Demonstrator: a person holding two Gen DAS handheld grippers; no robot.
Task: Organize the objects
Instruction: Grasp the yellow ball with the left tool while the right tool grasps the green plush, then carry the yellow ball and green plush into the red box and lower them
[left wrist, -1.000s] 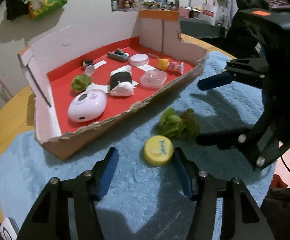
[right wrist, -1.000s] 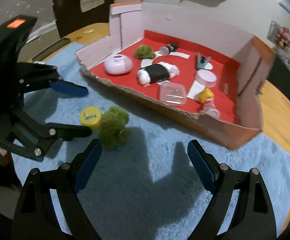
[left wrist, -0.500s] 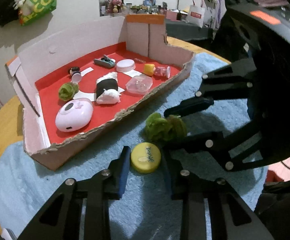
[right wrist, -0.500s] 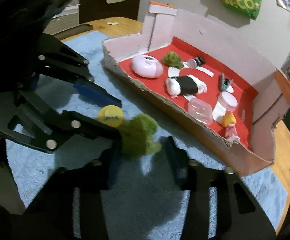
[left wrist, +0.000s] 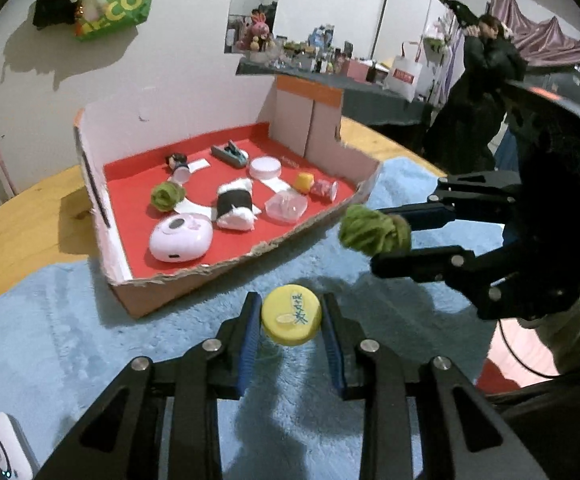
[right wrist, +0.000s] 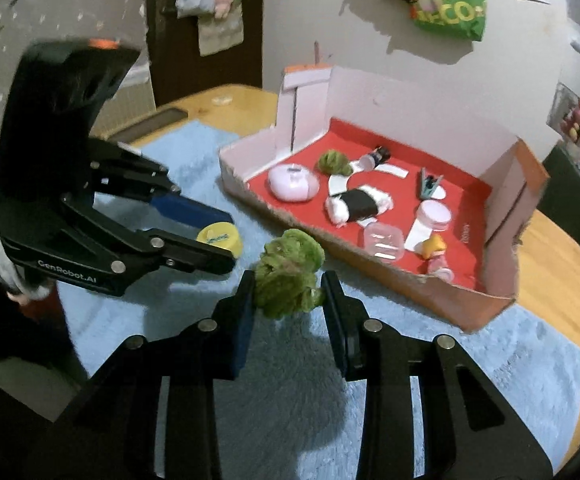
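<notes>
Clamping a yellow bottle cap flat between its blue pads, the left gripper holds it above the blue fleece mat; the right gripper is closed on a green fuzzy ball, also clear of the mat. Only the left view shows the printed writing on the cap's top and a white device cut off at the lower left corner. Only the right view shows the "CenRobot.AI" lettering on the other tool's arm. The torn cardboard tray with its red floor sits just beyond both, holding a rounded pink case, a second green ball and a clear plastic box. Smaller pieces at the tray's far wall are too small to identify.
</notes>
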